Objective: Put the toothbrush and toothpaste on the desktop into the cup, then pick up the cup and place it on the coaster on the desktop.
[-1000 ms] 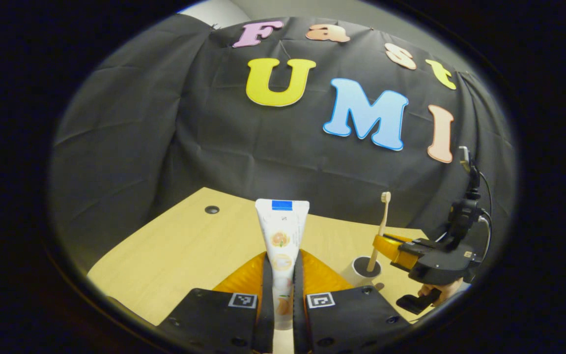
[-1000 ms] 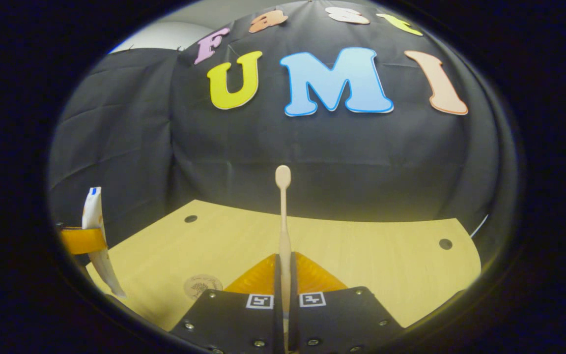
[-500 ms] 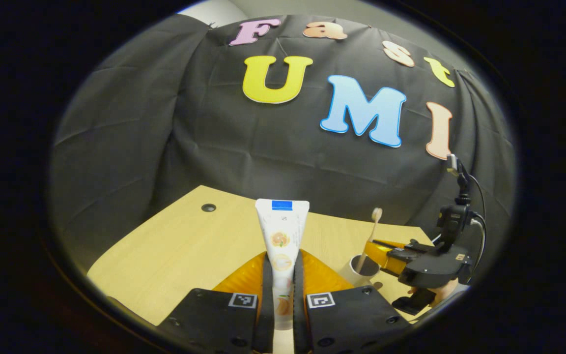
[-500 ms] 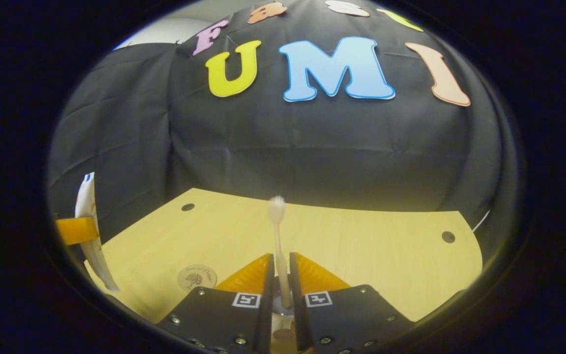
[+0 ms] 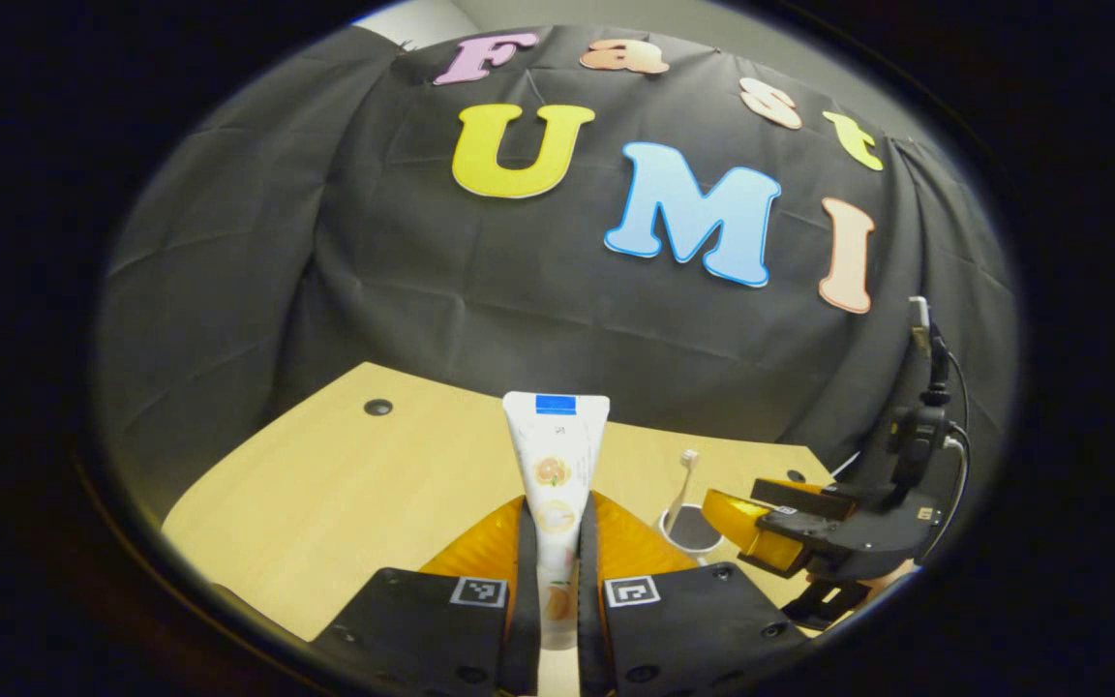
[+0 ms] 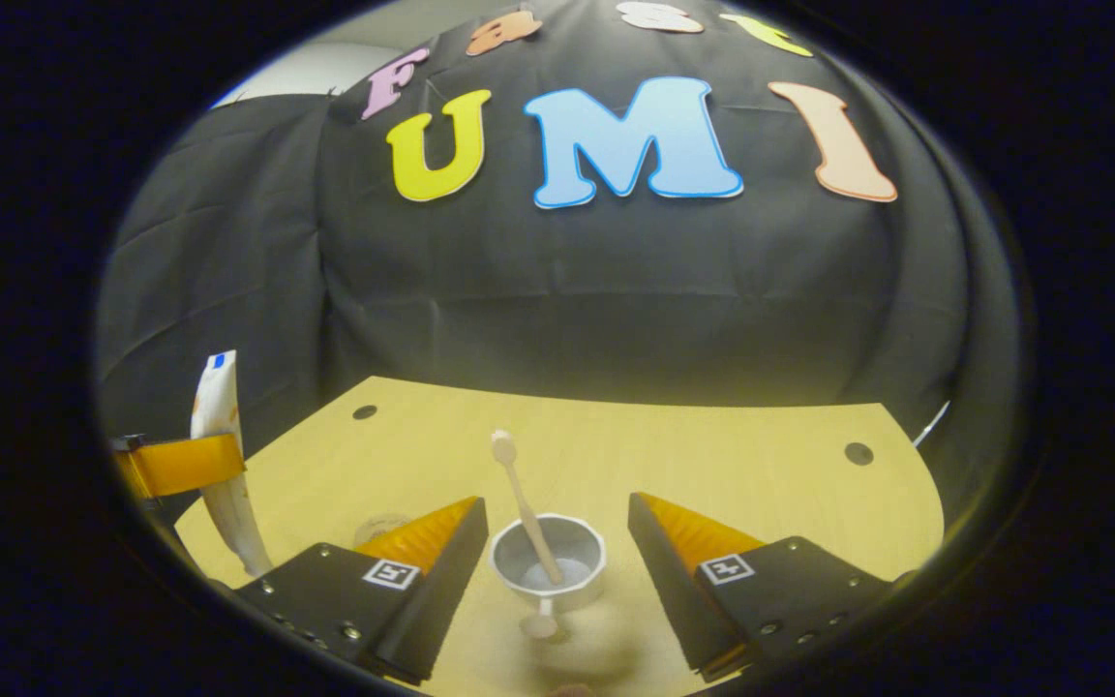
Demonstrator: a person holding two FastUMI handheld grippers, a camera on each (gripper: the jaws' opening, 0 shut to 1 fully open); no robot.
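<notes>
Standing in the cup, which sits on the desk between the spread fingers of the right tool, the toothbrush leans with its head up, so that half looks done. The left tool pinches the toothpaste upright, off beside the right tool. Next, I judge, the tube must travel over the cup's mouth and drop in, before the cup goes to the coaster.
</notes>
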